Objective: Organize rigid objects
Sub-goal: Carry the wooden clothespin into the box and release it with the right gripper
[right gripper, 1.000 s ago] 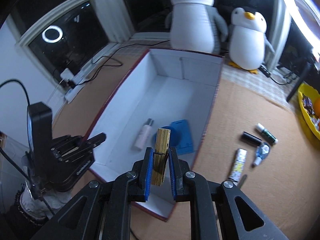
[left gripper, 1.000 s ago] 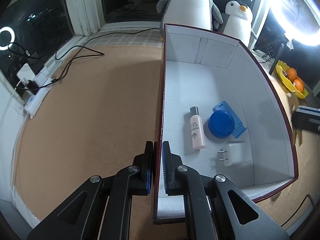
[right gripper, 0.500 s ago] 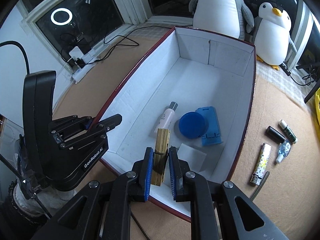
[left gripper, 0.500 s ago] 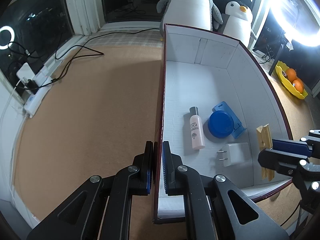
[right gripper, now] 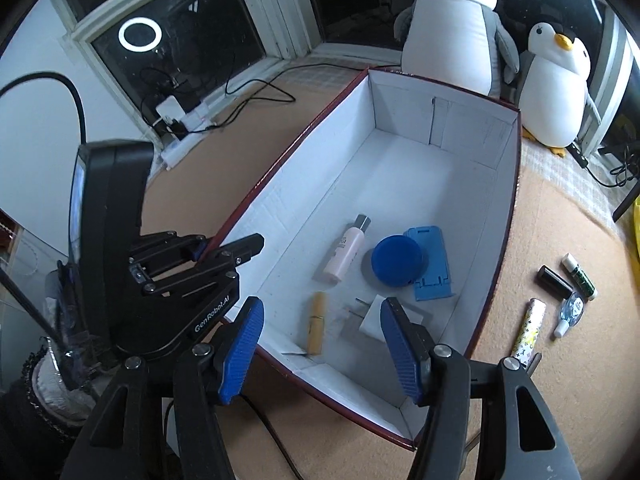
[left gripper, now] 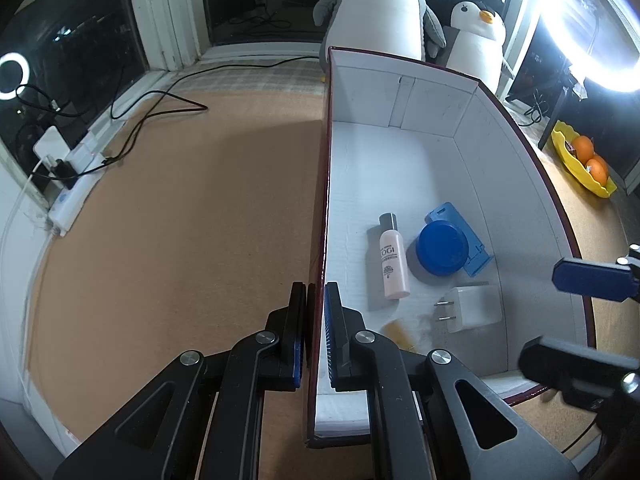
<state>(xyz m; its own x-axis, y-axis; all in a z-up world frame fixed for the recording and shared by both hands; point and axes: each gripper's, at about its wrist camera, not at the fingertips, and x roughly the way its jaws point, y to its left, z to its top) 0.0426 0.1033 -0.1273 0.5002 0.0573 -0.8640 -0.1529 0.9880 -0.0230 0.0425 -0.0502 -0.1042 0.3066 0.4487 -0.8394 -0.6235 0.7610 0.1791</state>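
A white-lined, red-edged box [left gripper: 404, 176] [right gripper: 400, 168] holds a pink bottle [left gripper: 393, 263] [right gripper: 345, 255], a blue round lid [left gripper: 442, 247] [right gripper: 397, 257], a blue stand [left gripper: 474, 246] [right gripper: 432, 266], a white plug adapter [left gripper: 472, 307] [right gripper: 372, 318] and a wooden clothespin [left gripper: 400, 332] [right gripper: 316, 328]. My left gripper [left gripper: 316, 336] [right gripper: 224, 246] is shut on the box's left wall. My right gripper [right gripper: 320, 350] [left gripper: 576, 312] is open and empty above the box's near end.
On the mat right of the box lie a patterned tube [right gripper: 528, 332], a black tube [right gripper: 554, 282], a green-capped tube [right gripper: 580, 276] and a correction tape [right gripper: 570, 312]. Two plush penguins [right gripper: 456, 24] stand behind. A power strip with cables [left gripper: 68, 184] lies left. A yellow fruit tray [left gripper: 584, 164] stands right.
My right gripper opened and let go of the wooden clothespin, which now lies on the box floor near the adapter. The left gripper has not moved.
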